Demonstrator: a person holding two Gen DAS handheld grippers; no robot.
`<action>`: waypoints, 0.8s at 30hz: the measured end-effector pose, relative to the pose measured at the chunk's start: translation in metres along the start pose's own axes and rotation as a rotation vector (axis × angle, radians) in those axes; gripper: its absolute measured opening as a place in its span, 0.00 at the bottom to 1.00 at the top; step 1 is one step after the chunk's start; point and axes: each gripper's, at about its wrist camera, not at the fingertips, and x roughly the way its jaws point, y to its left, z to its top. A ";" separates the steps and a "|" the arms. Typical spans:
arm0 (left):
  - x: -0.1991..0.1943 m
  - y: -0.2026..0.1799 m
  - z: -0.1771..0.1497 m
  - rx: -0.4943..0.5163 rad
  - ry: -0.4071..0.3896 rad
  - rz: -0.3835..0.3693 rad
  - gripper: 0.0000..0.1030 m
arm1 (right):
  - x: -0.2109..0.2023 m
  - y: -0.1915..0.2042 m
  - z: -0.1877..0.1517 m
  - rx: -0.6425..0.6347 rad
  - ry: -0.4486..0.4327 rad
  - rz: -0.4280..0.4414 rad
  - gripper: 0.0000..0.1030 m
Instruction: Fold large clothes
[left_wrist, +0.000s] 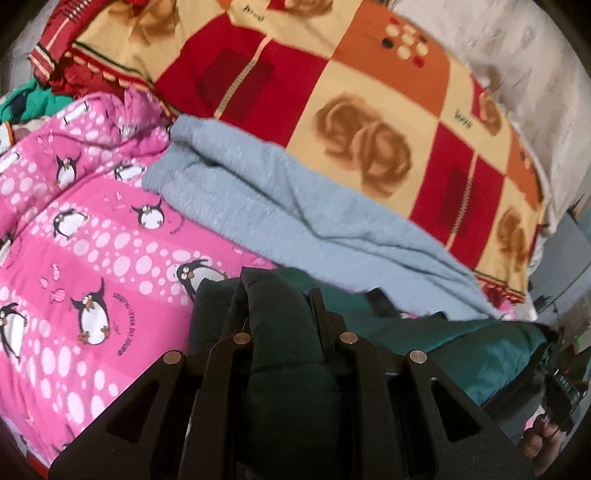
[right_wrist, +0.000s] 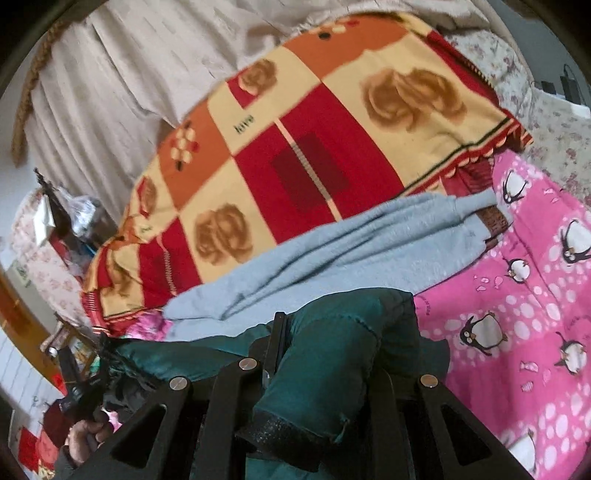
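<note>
Both claws, left gripper (left_wrist: 280, 295) and right gripper (right_wrist: 325, 325), clamp the green jacket (left_wrist: 461, 354), bunched low at six o'clock. The fold looks barely begun; the grey garment (left_wrist: 295, 206), twelve o'clock, lies rumpled.

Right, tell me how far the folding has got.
Done: nothing looks folded; the grey garment lies rumpled on the bed. In hand: both the left gripper and right gripper are shut on the green jacket, stretched between them. Left: laying the jacket flat and folding it.
</note>
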 end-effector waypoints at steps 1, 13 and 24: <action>0.008 0.001 -0.003 0.003 0.007 0.011 0.14 | 0.007 -0.002 0.000 -0.002 0.008 -0.008 0.15; 0.020 0.006 -0.015 0.002 -0.004 0.005 0.19 | 0.055 -0.028 -0.019 0.029 0.105 -0.063 0.18; -0.015 0.006 0.017 -0.056 0.093 -0.166 0.65 | 0.014 -0.019 -0.004 0.135 0.122 0.061 0.76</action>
